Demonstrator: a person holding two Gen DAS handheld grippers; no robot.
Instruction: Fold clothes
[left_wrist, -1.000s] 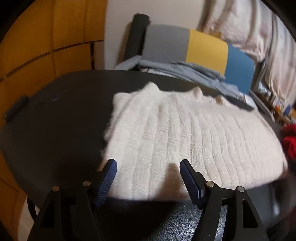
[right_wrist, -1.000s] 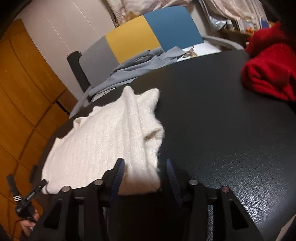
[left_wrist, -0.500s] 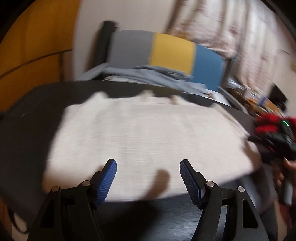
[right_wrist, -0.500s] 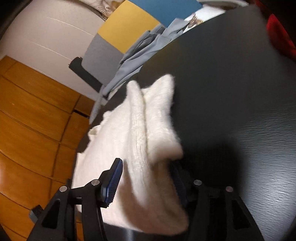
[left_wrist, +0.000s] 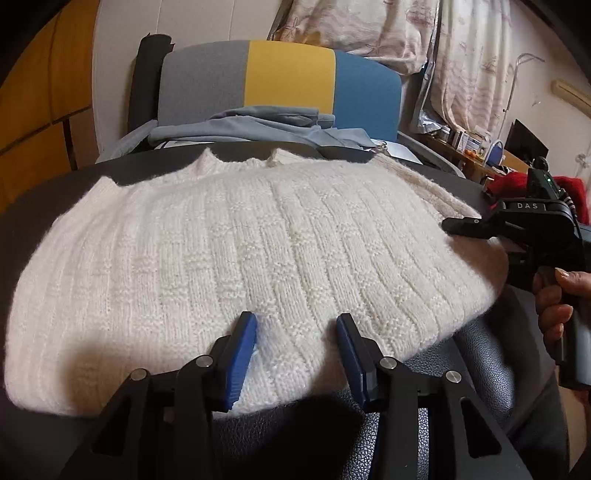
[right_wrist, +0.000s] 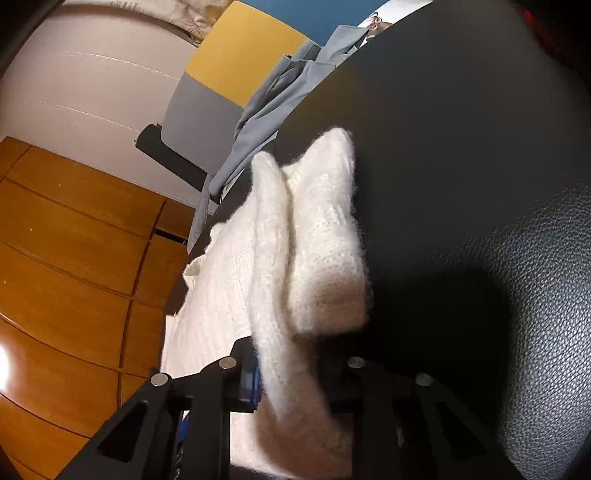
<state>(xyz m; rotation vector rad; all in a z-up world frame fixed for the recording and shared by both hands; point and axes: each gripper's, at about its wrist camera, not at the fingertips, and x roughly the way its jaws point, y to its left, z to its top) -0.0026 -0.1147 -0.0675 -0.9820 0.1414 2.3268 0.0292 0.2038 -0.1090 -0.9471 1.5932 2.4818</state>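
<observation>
A white ribbed knit sweater (left_wrist: 258, 251) lies spread on the black leather table (left_wrist: 476, 354). My left gripper (left_wrist: 295, 354) is open, its blue pads over the sweater's near hem, the knit between them. My right gripper (right_wrist: 291, 384) is shut on the sweater's folded right edge (right_wrist: 317, 258) and holds it raised; it also shows at the right of the left wrist view (left_wrist: 532, 229), held by a hand.
A grey, yellow and blue chair (left_wrist: 280, 81) stands behind the table with grey-blue clothes (left_wrist: 266, 125) draped on it. A red garment (left_wrist: 517, 184) lies at the far right. Wooden panels (right_wrist: 74, 258) are on the left. Curtains (left_wrist: 443, 55) hang behind.
My right gripper has closed on the sweater's right edge and lifted it. My left gripper has moved right along the near hem and its jaws have narrowed.
</observation>
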